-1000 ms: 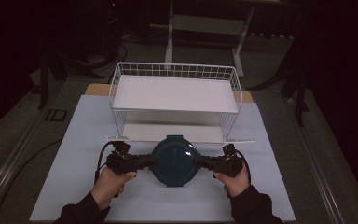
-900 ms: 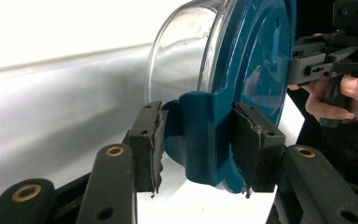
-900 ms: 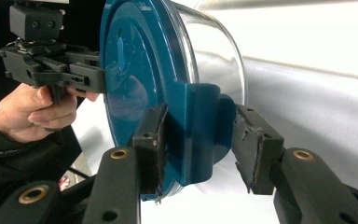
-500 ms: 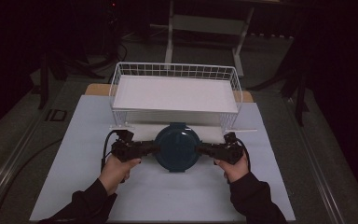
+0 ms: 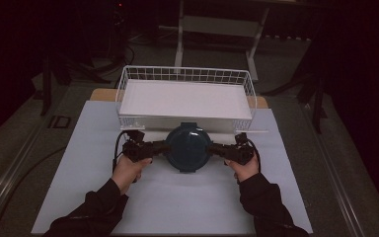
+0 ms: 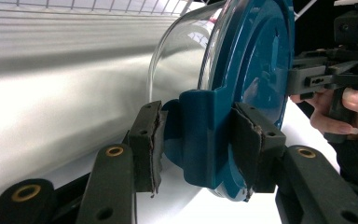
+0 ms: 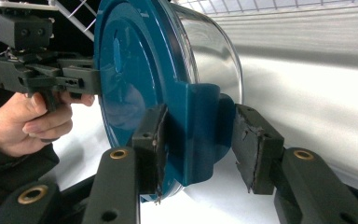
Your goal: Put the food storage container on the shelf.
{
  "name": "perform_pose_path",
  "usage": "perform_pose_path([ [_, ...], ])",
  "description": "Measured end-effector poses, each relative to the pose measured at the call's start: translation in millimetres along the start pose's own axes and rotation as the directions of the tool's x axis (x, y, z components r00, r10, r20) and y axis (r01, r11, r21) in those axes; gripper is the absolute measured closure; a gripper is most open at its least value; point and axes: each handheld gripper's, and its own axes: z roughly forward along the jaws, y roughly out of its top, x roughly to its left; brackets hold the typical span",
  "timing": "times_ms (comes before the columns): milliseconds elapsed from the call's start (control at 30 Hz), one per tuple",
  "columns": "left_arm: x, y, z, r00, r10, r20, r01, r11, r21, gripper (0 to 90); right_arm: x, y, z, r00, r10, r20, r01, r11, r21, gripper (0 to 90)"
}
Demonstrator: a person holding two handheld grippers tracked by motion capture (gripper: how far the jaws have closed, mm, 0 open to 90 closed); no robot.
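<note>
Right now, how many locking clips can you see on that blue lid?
2. One clip sits between the left gripper pads, one clip between the right gripper pads, on opposite sides of the blue lid. More may be hidden.

Black tongs (image 6: 198, 140) with brass rivets and worn, frayed pads (image 6: 249, 140); black cables, dark long sleeves (image 5: 261, 197).

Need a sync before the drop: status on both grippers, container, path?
Left gripper and right gripper each clamped on a lid clip. Blue-lidded glass container held level between them. Wire basket near wall directly ahead.
</note>
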Motion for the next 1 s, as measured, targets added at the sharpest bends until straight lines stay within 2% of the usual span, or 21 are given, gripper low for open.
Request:
perform_pose_path([
  [200,8.1,1.9,7.4,0.9999,0.008,-0.009,-0.008,1.0000,-0.004,54.8,-12.3,-2.4,8.3,0.9997,0.023,-0.007,-0.023,0.999,-0.022,56.4],
  [333,12.6,1.0,12.0,1.0000,-0.004,-0.009,0.004,0.9999,-0.015,54.8,-16.5,-1.5,11.8,0.9998,0.018,0.001,-0.018,1.000,-0.026,56.3],
  [433,15.9,0.7,15.5,0.9999,0.006,-0.015,-0.006,0.9998,-0.020,54.7,-20.1,-1.3,13.2,0.9997,0.024,0.005,-0.024,0.999,-0.030,56.2],
  [533,19.0,-0.4,19.1,0.9999,-0.004,-0.013,0.004,0.9998,-0.020,54.5,-23.1,-1.9,14.8,0.9995,0.029,0.013,-0.028,0.999,-0.033,56.2],
  [700,22.4,-0.1,21.8,0.9997,-0.023,-0.004,0.023,0.9994,-0.027,54.5,-25.8,-1.9,16.0,0.9975,0.071,0.003,-0.071,0.997,-0.020,56.2],
  [733,23.1,0.3,22.1,0.9998,-0.019,-0.002,0.019,0.9995,-0.027,54.4,-28.2,-1.7,16.9,0.9984,0.056,0.005,-0.055,0.998,-0.030,56.2],
  [800,23.9,0.4,22.7,0.9999,-0.010,0.001,0.010,0.9994,-0.033,54.2,-30.2,-2.0,17.6,0.9979,0.064,0.001,-0.064,0.997,-0.038,56.0],
  [867,24.8,0.2,23.6,0.9997,-0.025,0.003,0.025,0.9989,-0.038,53.9,-33.2,-3.3,18.5,0.9977,0.068,-0.002,-0.068,0.996,-0.051,55.4],
  [967,27.6,-0.6,25.0,0.9996,-0.028,0.009,0.028,0.9985,-0.047,52.9,-30.7,-1.6,18.9,0.9980,0.053,0.034,-0.051,0.997,-0.056,54.1],
  [1000,25.5,-1.8,25.4,0.9998,-0.010,-0.015,0.009,0.9982,-0.059,52.0,-29.5,-0.6,19.0,0.9977,0.055,0.040,-0.053,0.997,-0.049,53.6],
])
